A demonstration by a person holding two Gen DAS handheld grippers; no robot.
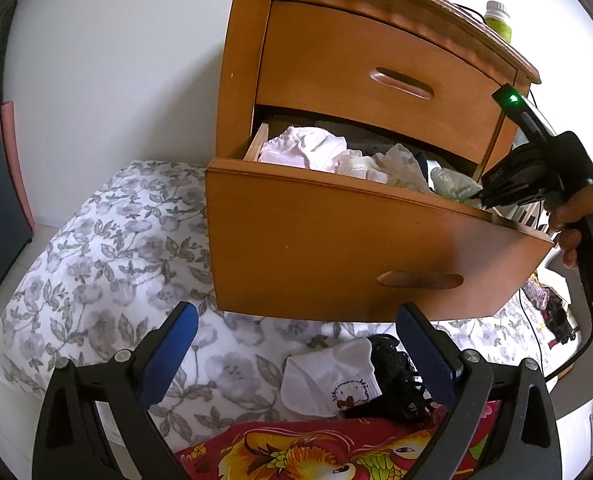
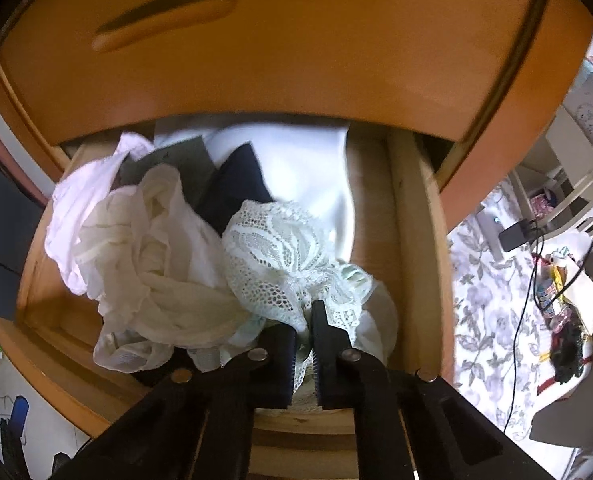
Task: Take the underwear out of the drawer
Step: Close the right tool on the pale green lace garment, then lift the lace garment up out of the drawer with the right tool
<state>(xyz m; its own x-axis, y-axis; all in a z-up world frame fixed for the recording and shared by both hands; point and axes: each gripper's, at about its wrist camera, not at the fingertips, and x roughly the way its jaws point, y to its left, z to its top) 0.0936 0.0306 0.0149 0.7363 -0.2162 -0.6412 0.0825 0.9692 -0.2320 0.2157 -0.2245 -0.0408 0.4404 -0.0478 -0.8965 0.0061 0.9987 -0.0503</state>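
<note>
Right wrist view: right gripper (image 2: 305, 322) is clamped on lace underwear (image 2: 280, 248) in the drawer (image 2: 410, 216). Left gripper (image 1: 296, 350) gapes, holding nothing.

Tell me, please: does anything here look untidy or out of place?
Yes. The clothes in the open lower wooden drawer lie crumpled, not folded. On the floral bed cover below, a white cartoon-print sock and a tangled black lace garment lie loose.

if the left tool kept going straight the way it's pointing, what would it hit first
Most likely the front panel of the open lower drawer, which fills the view between the open fingers of the left tool. Depth is unclear; it hangs over the floral bedding, with a white sock just below its line.
</note>
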